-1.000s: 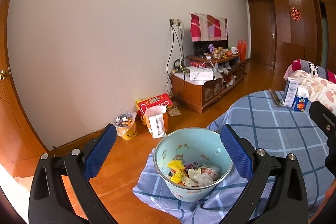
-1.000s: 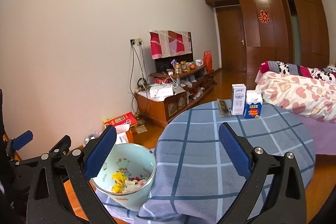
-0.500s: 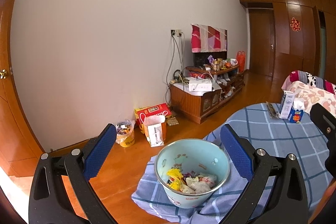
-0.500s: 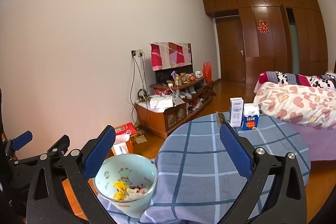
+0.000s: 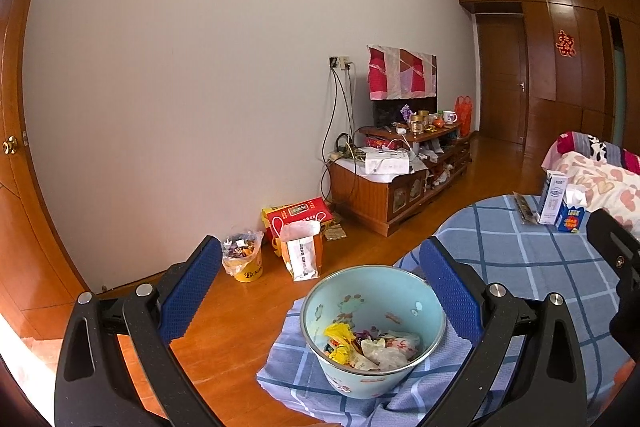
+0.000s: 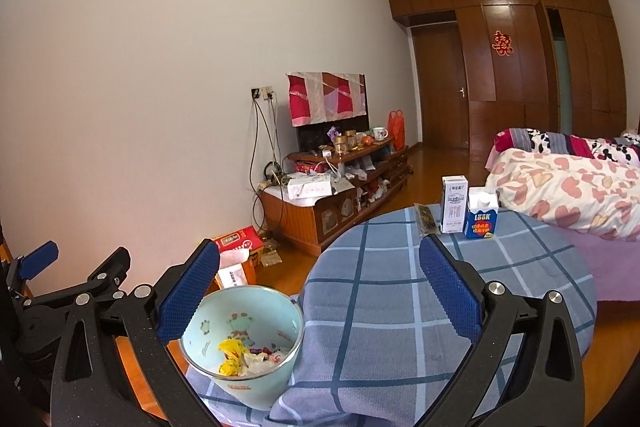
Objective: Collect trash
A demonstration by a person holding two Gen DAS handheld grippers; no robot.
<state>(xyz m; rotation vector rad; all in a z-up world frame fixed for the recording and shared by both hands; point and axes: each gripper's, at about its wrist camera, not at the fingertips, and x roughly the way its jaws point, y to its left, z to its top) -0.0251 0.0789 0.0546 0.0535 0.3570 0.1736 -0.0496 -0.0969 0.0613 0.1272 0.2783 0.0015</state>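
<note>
Both grippers pulled back a bit; left gripper and right gripper are spread wide, holding nothing. Trash bin sits at the table's near edge, cartons at its far side.

Your right hand-held gripper spread wide over the table, pale-blue bin at its near edge (wrappers inside), two cartons far side.

Both grippers have been drawn back and raised. The bin is now seen lower in both views. More ceiling is shown.
</note>
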